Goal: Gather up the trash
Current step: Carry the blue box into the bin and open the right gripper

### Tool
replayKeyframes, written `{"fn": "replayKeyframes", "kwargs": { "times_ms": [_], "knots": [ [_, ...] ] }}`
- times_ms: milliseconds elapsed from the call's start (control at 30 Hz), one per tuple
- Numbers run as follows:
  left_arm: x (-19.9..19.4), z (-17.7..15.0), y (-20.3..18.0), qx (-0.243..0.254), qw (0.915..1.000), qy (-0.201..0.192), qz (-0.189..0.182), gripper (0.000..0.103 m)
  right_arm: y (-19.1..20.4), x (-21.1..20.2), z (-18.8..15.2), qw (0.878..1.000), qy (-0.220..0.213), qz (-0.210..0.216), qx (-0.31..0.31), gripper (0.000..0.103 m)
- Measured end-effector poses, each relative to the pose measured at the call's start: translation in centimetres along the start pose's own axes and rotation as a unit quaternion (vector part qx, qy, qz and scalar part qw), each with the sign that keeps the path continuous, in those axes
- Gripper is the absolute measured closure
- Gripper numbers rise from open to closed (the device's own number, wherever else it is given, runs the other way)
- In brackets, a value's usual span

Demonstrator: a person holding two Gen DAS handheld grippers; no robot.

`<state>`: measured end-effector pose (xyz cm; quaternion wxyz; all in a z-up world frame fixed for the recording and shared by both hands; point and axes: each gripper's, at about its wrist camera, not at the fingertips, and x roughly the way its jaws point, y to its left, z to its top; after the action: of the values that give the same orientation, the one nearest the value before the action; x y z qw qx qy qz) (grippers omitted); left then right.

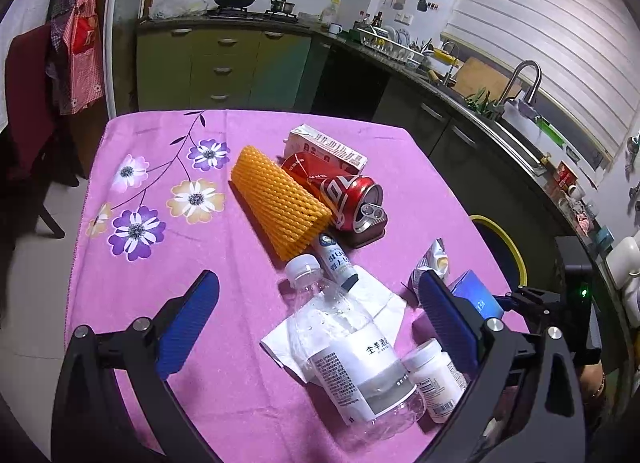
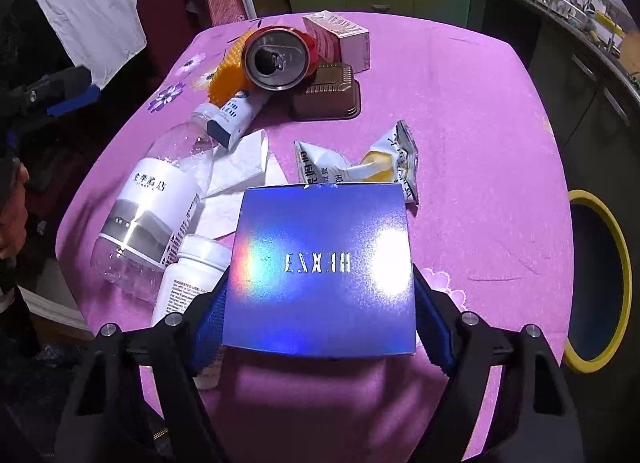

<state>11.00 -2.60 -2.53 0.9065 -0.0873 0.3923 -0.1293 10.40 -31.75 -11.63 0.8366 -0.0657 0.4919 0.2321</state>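
right hand-held gripper [image 2: 320, 327] pinching blue box [image 2: 320, 271] — left hand-held gripper [image 1: 316, 319] spread.

The blue box [image 2: 320, 267] is showing silver letters, upside down and not clearly readable. The bottle [image 2: 160, 203] label is carrying Chinese characters. The red can [image 1: 344, 193] is showing partial white lettering.

Left wrist view: looks obliquely down across the table [image 1: 132, 271] toward kitchen counters at 12 to 2 o'clock. Right wrist view: steeper, close over a blue box [image 2: 320, 271]. Both share the can [image 1: 352, 199], bottle [image 1: 352, 347], bin [image 2: 600, 283].
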Motion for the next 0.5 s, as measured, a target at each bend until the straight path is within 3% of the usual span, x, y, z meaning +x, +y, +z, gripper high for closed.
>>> {"fn": "replayKeyframes", "kwargs": {
  "times_ms": [133, 233, 367, 500],
  "knots": [
    [0.3, -0.1, 0.3, -0.007, 1.0, 0.005, 0.001, 0.008, -0.8, -1.7, 0.1, 1.0, -0.013, 0.02, 0.014, 0.025],
    [0.3, 0.0, 0.5, -0.009, 0.9999, 0.006, 0.004, 0.008, -2.9, -4.6, 0.3, 0.999, -0.041, 0.007, 0.035, 0.025],
    [0.3, 0.0, 0.6, -0.009, 0.9999, 0.005, 0.004, 0.008, -9.2, -8.5, 0.4, 0.99, -0.077, -0.063, 0.1, 0.025],
    [0.7, -0.1, 0.3, -0.009, 0.9999, 0.012, 0.002, 0.008, -18.7, -8.3, -0.5, 0.97, -0.058, -0.148, 0.186, 0.024]
  ]
}}
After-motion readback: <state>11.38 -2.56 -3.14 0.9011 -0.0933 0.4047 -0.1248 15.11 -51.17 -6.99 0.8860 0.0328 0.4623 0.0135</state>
